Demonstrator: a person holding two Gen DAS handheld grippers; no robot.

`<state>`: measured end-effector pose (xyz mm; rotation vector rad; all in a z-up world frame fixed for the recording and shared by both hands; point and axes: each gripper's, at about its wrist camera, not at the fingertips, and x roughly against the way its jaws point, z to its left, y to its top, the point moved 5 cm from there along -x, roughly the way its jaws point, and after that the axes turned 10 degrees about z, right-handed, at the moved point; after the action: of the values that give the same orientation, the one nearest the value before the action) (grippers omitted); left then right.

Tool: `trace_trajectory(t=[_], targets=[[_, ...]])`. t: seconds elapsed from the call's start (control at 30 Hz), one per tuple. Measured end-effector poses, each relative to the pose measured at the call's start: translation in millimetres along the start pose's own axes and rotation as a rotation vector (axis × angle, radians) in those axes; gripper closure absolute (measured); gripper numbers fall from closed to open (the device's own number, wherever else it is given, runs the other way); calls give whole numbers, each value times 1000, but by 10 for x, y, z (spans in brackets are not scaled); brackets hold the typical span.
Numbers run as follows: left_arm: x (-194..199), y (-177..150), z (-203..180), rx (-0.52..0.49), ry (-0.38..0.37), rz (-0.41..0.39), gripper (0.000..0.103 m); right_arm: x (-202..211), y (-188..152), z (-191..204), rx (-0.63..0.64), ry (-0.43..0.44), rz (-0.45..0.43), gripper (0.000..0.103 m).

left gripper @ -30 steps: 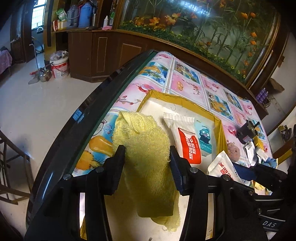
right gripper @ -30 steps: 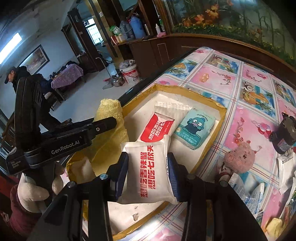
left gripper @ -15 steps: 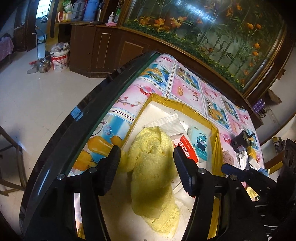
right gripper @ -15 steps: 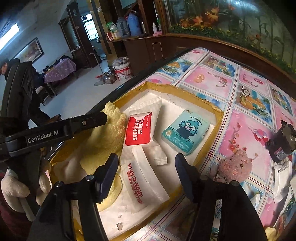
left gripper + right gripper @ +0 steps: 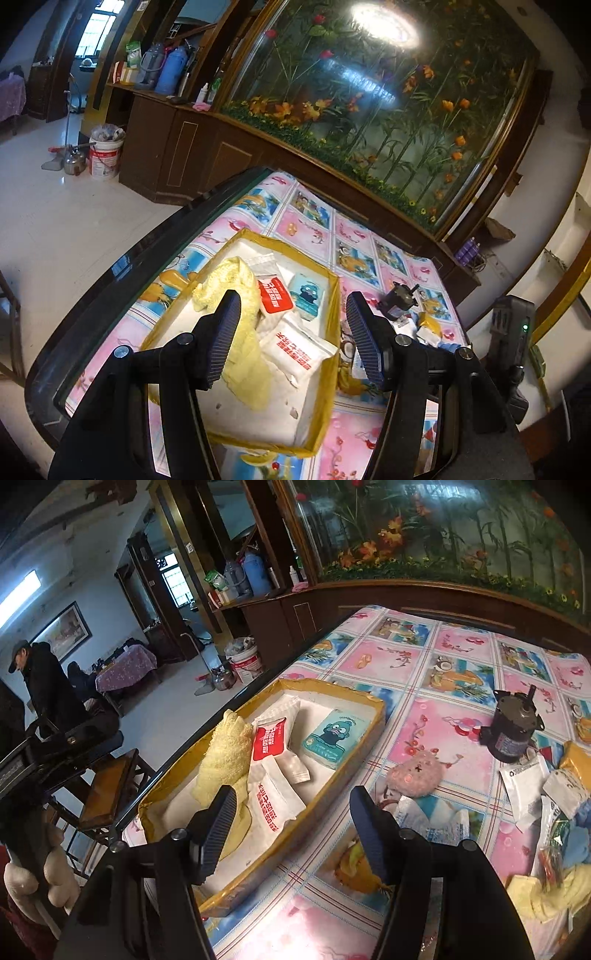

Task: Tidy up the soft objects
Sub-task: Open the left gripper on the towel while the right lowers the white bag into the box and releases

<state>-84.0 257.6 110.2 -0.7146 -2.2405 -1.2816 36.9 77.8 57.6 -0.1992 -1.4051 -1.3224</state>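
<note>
A white foam box with a yellow taped rim (image 5: 334, 317) (image 5: 373, 720) lies on the cartoon tablecloth. In it are a yellow towel (image 5: 242, 291) (image 5: 225, 753), a white pouch with red writing (image 5: 301, 343) (image 5: 275, 805), a red-and-white pouch (image 5: 273, 295) (image 5: 269, 736) and a teal packet (image 5: 307, 295) (image 5: 332, 734). My left gripper (image 5: 291, 306) hangs open above the box with nothing between its fingers. Over the box's near edge my right gripper (image 5: 292, 801) is open and empty too. A pink plush (image 5: 417, 775) lies on the cloth right of the box.
A dark motor (image 5: 513, 731) (image 5: 399, 302) stands right of the plush. Packets and cloths are piled at the far right (image 5: 546, 805). The table's dark edge (image 5: 229, 709) runs along the left, with a wooden chair (image 5: 107, 790) beside it. A person in a dark coat (image 5: 40, 679) stands far back.
The left gripper let go of the yellow towel, which now lies in the box, and rose back. The right gripper released the white pouch into the box and drew away.
</note>
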Motion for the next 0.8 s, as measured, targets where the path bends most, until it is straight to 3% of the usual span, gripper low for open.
trace_trajectory(t=[0.23,0.8], targets=[[327,-93,-160,-36,17,-68,43,165,-107,-119,-41,-4,-16,39],[285,-174,-257,-30,-20,-34,43,266,-236,-132,-46,10,-28,39]])
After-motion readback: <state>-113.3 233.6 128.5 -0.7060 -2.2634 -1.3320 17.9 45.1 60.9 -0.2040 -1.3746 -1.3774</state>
